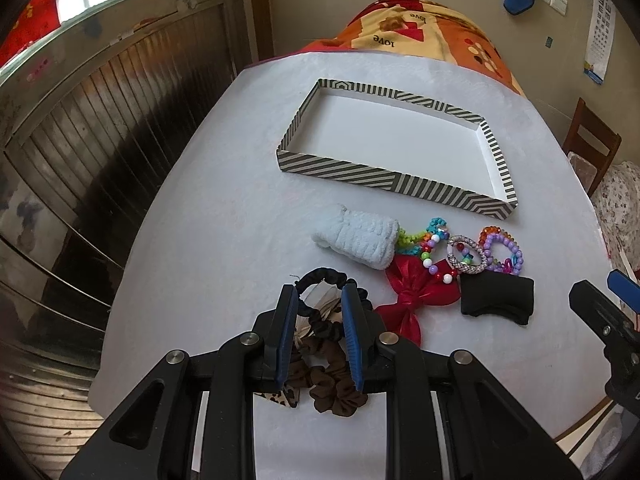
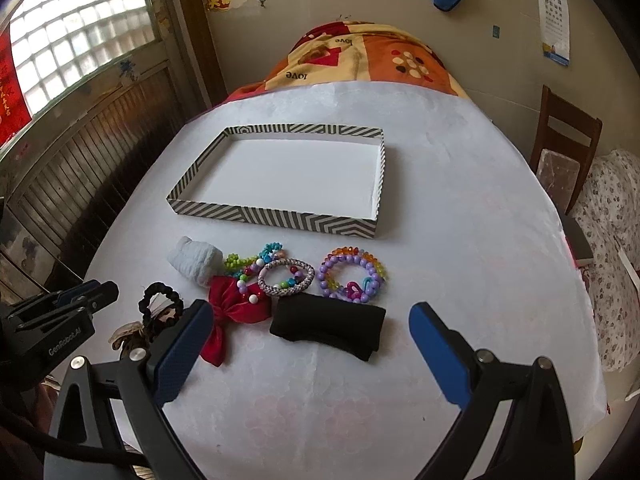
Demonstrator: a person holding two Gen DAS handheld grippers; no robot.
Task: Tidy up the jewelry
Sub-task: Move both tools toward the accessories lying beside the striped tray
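A striped shallow box (image 1: 344, 170) (image 2: 280, 216) with nothing inside lies on the white table. In front of it lie a white fluffy band (image 1: 360, 240) (image 2: 196, 260), beaded bracelets (image 1: 500, 248) (image 2: 352, 276), a silver woven bracelet (image 1: 464, 256) (image 2: 286, 276), a red bow (image 1: 412, 300) (image 2: 236, 308) and a black cloth band (image 1: 498, 300) (image 2: 328, 326). My left gripper (image 1: 320, 300) is partly open with its fingers on either side of a black scrunchie (image 1: 328, 280) (image 2: 160, 304), above brown scrunchies (image 1: 332, 392). My right gripper (image 2: 312, 320) is wide open, just before the black band.
A wooden chair (image 2: 564, 148) stands at the right of the table. An orange patterned blanket (image 2: 360, 56) covers the far end. Ribbed wooden panelling (image 1: 100, 140) runs along the left. The table's left edge (image 1: 120, 300) is near my left gripper.
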